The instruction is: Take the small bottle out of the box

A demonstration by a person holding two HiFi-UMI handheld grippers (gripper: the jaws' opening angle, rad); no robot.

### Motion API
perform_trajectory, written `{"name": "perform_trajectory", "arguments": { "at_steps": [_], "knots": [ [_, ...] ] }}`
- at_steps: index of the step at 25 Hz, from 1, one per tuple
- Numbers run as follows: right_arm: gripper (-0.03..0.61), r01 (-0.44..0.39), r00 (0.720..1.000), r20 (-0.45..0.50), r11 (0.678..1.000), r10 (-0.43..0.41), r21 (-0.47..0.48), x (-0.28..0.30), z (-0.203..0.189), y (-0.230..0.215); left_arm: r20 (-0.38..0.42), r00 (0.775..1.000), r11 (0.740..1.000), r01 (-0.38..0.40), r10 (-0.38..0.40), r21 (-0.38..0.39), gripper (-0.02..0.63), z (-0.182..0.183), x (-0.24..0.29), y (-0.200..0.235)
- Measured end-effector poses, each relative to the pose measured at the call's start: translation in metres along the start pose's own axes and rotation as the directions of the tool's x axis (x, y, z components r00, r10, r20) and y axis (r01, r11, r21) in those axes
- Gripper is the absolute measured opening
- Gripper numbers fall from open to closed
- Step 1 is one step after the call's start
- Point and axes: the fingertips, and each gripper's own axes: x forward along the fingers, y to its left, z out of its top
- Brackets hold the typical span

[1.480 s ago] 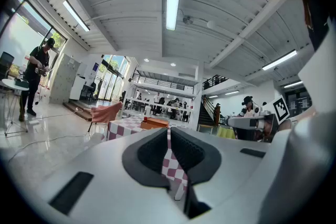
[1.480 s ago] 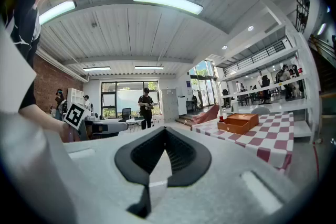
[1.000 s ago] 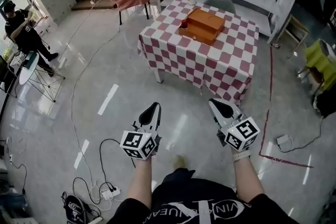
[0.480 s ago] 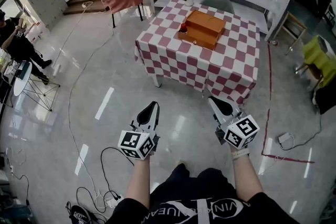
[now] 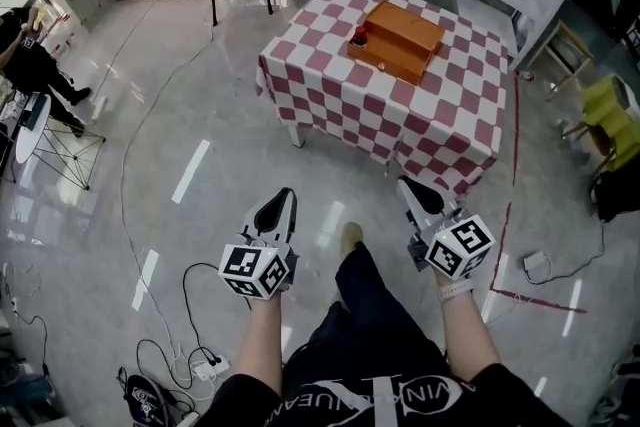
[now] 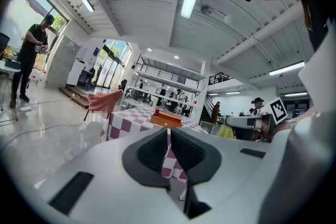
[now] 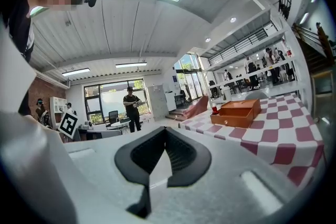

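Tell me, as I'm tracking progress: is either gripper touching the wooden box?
No, the left gripper and right gripper hang above the floor, short of the table where the box stands.

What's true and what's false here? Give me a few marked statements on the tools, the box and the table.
1. The left tool and the right tool both have their jaws together with nothing between them. True.
2. The wooden box sits on the floor. False: it sits on the checkered table.
3. The right tool touches the box. False: it hangs over the floor, short of the table.
4. A red item shows at the box's left end. True.
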Motion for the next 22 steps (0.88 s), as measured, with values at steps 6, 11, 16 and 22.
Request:
{"name": "perform_trajectory", "arguments": {
  "at_steps": [6, 11, 16, 22],
  "knots": [
    [0.006, -0.037, 0.999, -0.003, 0.999, 0.037, 0.009, 0.037, 0.006, -0.015, -0.002, 1.0, 1.0, -0.03, 0.03, 0.002, 0.024, 0.012, 0.019, 0.023],
    [0.006, -0.07, 0.997, 0.039, 0.998, 0.07, 0.001, 0.074, 0.031, -0.035, 0.021, 0.998, 0.998, -0.053, 0.053, 0.02, 0.024, 0.04, 0.048, 0.047],
    [0.006, -0.083, 0.996, 0.037, 0.996, 0.084, -0.018, 0.101, 0.04, -0.055, 0.033, 0.998, 0.998, -0.057, 0.056, 0.023, 0.024, 0.057, 0.076, 0.06],
    [0.006, -0.022, 0.999, 0.049, 0.999, 0.024, -0.038, 0.123, 0.056, -0.089, 0.031, 0.998, 0.998, -0.058, 0.058, 0.022, 0.025, 0.067, 0.106, 0.068]
  ]
}}
